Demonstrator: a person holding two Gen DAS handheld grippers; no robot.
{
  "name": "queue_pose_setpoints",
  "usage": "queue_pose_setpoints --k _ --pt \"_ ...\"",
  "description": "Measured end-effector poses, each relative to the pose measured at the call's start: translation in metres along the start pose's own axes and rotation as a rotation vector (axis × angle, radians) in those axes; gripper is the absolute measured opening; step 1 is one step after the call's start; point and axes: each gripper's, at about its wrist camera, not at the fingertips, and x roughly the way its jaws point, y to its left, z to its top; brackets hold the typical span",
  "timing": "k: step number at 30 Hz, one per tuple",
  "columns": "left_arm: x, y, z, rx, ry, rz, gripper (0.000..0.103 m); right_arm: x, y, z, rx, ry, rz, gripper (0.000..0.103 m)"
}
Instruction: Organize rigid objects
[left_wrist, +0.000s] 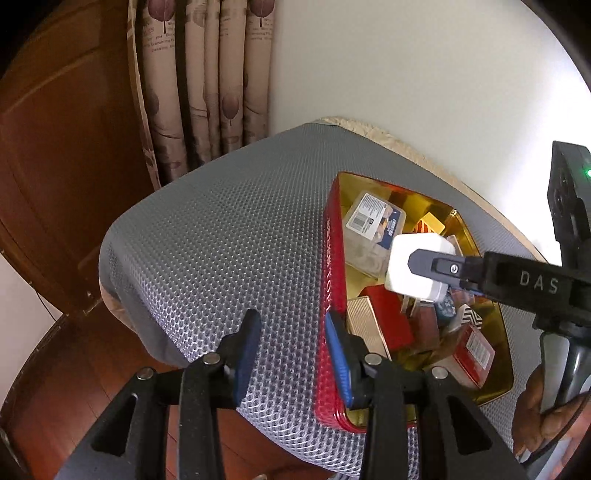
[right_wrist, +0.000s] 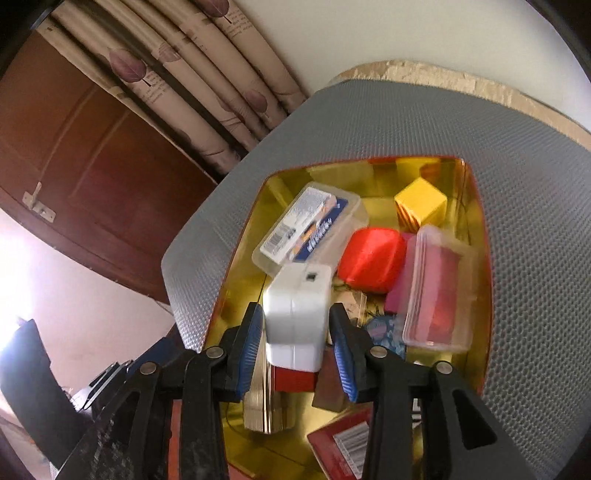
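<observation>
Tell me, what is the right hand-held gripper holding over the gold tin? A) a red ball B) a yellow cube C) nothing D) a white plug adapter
D: the right hand-held gripper has the white plug adapter clamped between its blue pads, above the tin.

The white plug (right_wrist: 295, 317) looked blurry in the right wrist view, and its bottom hid part of a small red box (right_wrist: 295, 380). At about five o'clock, a red packet (right_wrist: 343, 443) was cut off by the picture's edge. In the left wrist view, the plug (left_wrist: 413, 266) covered things inside the tin (left_wrist: 328, 280). A hand (left_wrist: 546, 417) at four o'clock was only partly seen.
</observation>
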Motion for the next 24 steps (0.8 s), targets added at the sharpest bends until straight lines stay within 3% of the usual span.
queue_pose_setpoints --k 3,5,9,10,13,15,17,19,24 --pt "-0.002 -0.002 -0.001 0.011 -0.006 0.0 0.037 -0.004 0.0 0.002 -0.001 -0.024 -0.029 0.054" --pt "-0.003 -0.004 -0.001 0.023 -0.012 0.0 0.037 -0.012 0.001 -0.001 -0.018 -0.061 -0.052 0.055" --pt "-0.01 -0.012 -0.003 0.049 -0.042 0.008 0.037 -0.048 0.02 -0.021 -0.122 -0.22 -0.094 0.055" --pt "-0.012 -0.014 -0.004 0.054 -0.047 0.005 0.037 -0.057 0.027 -0.028 -0.15 -0.257 -0.116 0.06" --pt "-0.02 -0.021 -0.006 0.073 -0.073 -0.009 0.037 -0.085 0.047 -0.057 -0.216 -0.417 -0.227 0.087" --pt "-0.028 -0.025 -0.008 0.094 -0.107 -0.014 0.037 -0.103 0.053 -0.08 -0.221 -0.539 -0.275 0.092" --pt "-0.036 -0.03 -0.01 0.111 -0.145 -0.007 0.037 -0.113 0.055 -0.094 -0.209 -0.604 -0.33 0.102" --pt "-0.046 -0.033 -0.012 0.113 -0.173 -0.02 0.037 -0.124 0.053 -0.109 -0.186 -0.654 -0.38 0.102" --pt "-0.071 -0.041 -0.018 0.105 -0.222 -0.033 0.038 -0.144 0.037 -0.129 -0.113 -0.684 -0.411 0.102"
